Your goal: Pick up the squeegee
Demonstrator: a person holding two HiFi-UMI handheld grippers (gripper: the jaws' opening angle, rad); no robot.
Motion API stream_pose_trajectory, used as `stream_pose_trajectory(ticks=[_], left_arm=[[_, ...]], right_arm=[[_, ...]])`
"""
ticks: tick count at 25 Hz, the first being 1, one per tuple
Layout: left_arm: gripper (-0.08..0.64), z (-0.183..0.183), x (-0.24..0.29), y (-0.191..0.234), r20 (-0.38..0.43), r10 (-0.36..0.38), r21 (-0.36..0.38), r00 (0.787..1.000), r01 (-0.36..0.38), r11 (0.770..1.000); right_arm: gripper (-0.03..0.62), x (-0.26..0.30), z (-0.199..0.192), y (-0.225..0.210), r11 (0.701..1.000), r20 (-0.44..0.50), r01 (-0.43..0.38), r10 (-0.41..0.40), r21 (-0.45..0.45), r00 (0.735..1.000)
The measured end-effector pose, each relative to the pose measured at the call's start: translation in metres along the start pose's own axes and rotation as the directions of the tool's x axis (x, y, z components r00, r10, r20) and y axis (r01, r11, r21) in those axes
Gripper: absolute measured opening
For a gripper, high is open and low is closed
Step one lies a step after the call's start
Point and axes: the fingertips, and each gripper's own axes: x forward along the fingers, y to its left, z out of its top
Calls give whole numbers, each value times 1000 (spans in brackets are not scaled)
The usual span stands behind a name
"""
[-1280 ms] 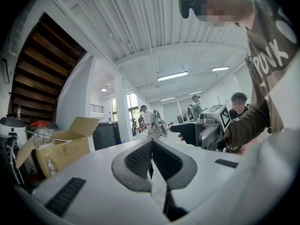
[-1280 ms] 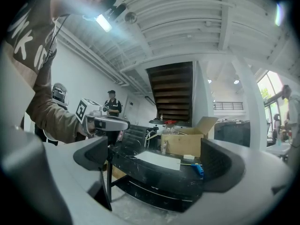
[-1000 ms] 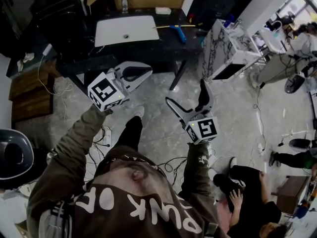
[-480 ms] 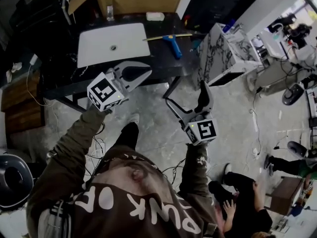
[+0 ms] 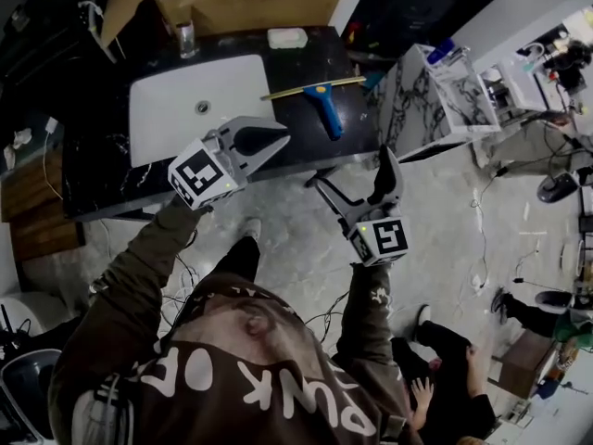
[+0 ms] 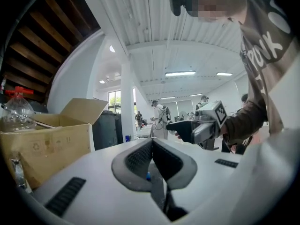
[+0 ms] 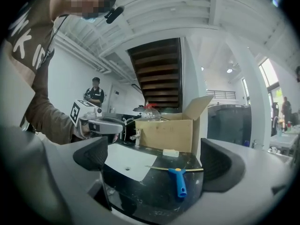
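The squeegee (image 5: 323, 100) has a blue handle and a long thin blade, and it lies flat on the black counter (image 5: 107, 160) to the right of the white sink (image 5: 176, 109). In the right gripper view the squeegee (image 7: 179, 180) shows between the jaws, some way ahead. My right gripper (image 5: 355, 178) is open and empty, held in the air short of the counter's front edge. My left gripper (image 5: 274, 139) is shut on nothing and hovers over the counter's front edge, left of the squeegee. Its jaws (image 6: 151, 146) meet in a closed V.
A cardboard box (image 5: 250, 0) stands at the back of the counter, with a white soap bar (image 5: 286, 37) in front of it and a tap (image 5: 185, 38) beside the sink. A marble-patterned cabinet (image 5: 417, 105) stands right of the counter. A person sits on the floor (image 5: 454, 378) at the lower right.
The counter, sink and squeegee have come nearer and lower in the head view. Both grippers keep the same pose, now close to the counter's front edge.
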Motion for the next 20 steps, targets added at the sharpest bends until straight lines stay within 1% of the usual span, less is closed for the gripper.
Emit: stream_pose_trajectory(ticks=[4, 9, 14, 20], left_arm=[[3, -13, 23, 36, -2, -25, -15, 1000, 25, 1000], [3, -30, 46, 66, -5, -51, -34, 999, 51, 998], [3, -48, 70, 82, -2, -67, -43, 998, 67, 997], [3, -76, 95, 97, -28, -42, -59, 999, 40, 997]], right_arm=[[595, 38, -6, -28, 1000, -27, 21, -21, 10, 999], [595, 73, -13, -56, 998, -52, 50, -49, 25, 997], [595, 97, -36, -74, 998, -84, 31, -27, 46, 996], [595, 121, -73, -100, 997, -134, 12, -2, 76, 991]])
